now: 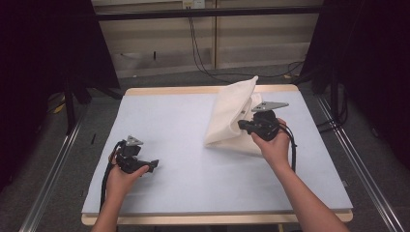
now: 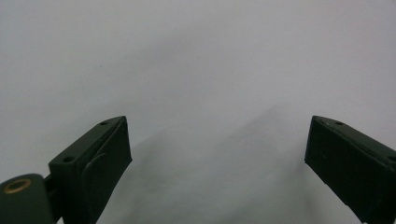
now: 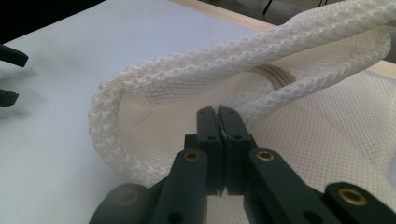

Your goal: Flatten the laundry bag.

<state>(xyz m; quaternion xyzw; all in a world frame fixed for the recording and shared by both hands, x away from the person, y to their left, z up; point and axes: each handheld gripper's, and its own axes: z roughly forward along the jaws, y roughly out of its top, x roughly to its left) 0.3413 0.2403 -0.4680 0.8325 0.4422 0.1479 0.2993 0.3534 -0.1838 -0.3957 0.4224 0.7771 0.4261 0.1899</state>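
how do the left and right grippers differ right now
The left gripper has its jaws spread wide with nothing between them; the right gripper has its jaws pressed together on the white cloth. The left one sits near the table's front left over bare surface; the right one is at the cloth, far right. Both are black and hand-held.

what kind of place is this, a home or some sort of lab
Likely a lab recording rig: a bare padded table, dark curtains at both sides, loose cables on the floor, metal rails alongside.
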